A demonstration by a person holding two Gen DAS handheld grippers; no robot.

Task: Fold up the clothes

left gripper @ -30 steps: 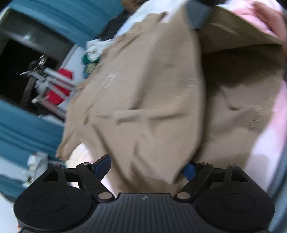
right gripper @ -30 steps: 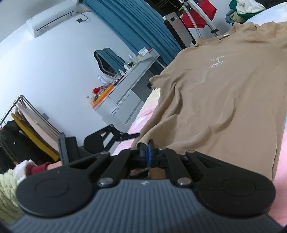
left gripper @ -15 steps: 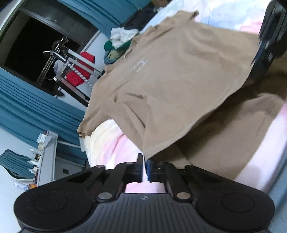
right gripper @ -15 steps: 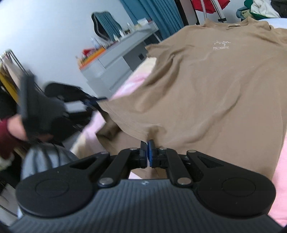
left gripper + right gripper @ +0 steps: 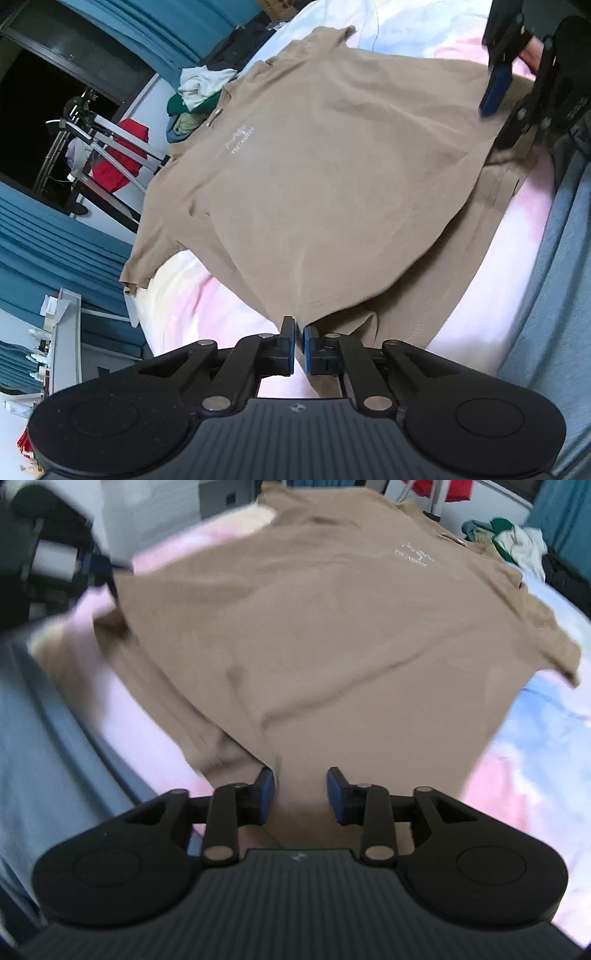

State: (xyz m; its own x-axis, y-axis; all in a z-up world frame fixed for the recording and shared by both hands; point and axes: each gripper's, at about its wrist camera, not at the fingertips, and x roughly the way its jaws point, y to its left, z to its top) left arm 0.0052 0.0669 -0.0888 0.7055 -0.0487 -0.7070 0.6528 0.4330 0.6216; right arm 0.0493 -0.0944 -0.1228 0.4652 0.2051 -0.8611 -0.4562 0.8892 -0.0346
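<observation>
In your left wrist view, your left claw [image 5: 299, 341] was clenched on the hem corner of the tan shirt [image 5: 332, 177], which lay spread across the pink bed [image 5: 491, 280]. In your right wrist view, your right claw [image 5: 300, 794] stood released, its pads apart over the shirt's [image 5: 332, 627] near hem.

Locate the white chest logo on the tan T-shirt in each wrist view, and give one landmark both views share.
Left wrist view: the white chest logo sits upper left of centre on the tan T-shirt, near the collar.
Right wrist view: the logo sits upper right, again near the collar.
Shared landmark: the pile of green and white clothes just beyond the collar.
</observation>
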